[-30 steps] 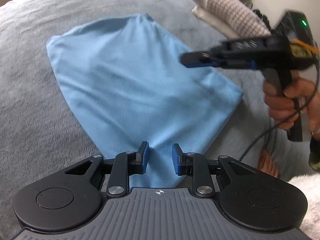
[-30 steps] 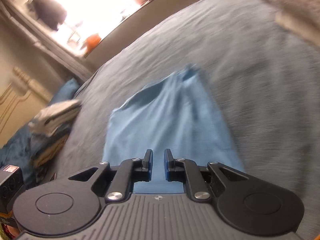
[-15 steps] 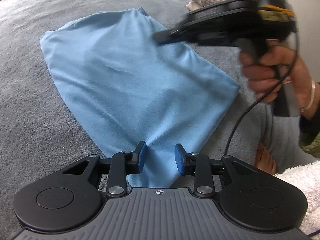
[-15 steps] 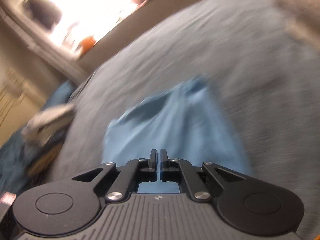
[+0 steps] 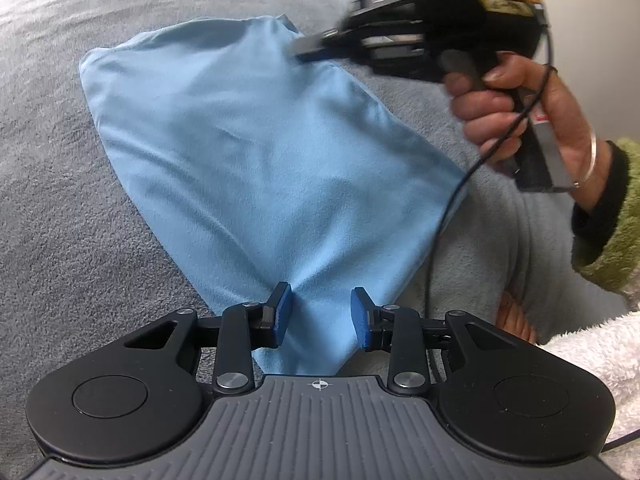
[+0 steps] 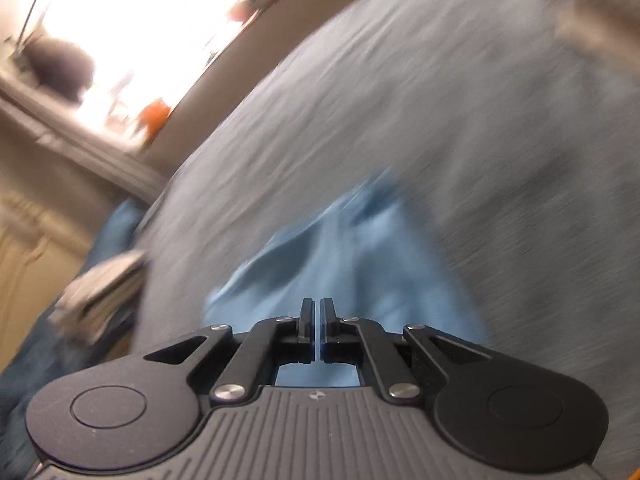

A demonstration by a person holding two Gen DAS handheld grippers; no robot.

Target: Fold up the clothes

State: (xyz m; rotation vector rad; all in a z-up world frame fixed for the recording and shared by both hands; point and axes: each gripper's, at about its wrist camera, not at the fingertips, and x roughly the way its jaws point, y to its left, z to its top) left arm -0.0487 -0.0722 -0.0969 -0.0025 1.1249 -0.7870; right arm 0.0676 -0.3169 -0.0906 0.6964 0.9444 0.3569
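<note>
Since the earlier frame the right gripper [image 5: 298, 50] has swept inward across the light blue folded cloth [image 5: 256, 168] and now hangs over the cloth's far right edge, and its jaws have just been closing. The left gripper [image 5: 320, 312] has kept its place at the cloth's near, narrow end, its jaws having just been opening, with a ridge of the cloth between them.

The cloth lies on a grey fleece bed cover [image 5: 60, 208], wide at its far end and tapering toward the near end. Its left and far edges have bare cover all round them. Its right edge runs close to the person's right hand [image 5: 516, 120] in a green sleeve [image 5: 612, 236], and a black cable [image 5: 448, 216] crosses that edge.

The left gripper's blue pads [image 5: 282, 316] stand apart, one on each side of the raised fold, and whether they touch it is unclear. In the right wrist view, which is blurred, the right gripper [image 6: 317, 324] has its jaws pressed together with nothing seen between them, the cloth [image 6: 348, 264] spread just beyond the tips. A blurred stack of folded pale laundry [image 6: 100, 292] sits at the cover's [image 6: 480, 140] left edge.
</note>
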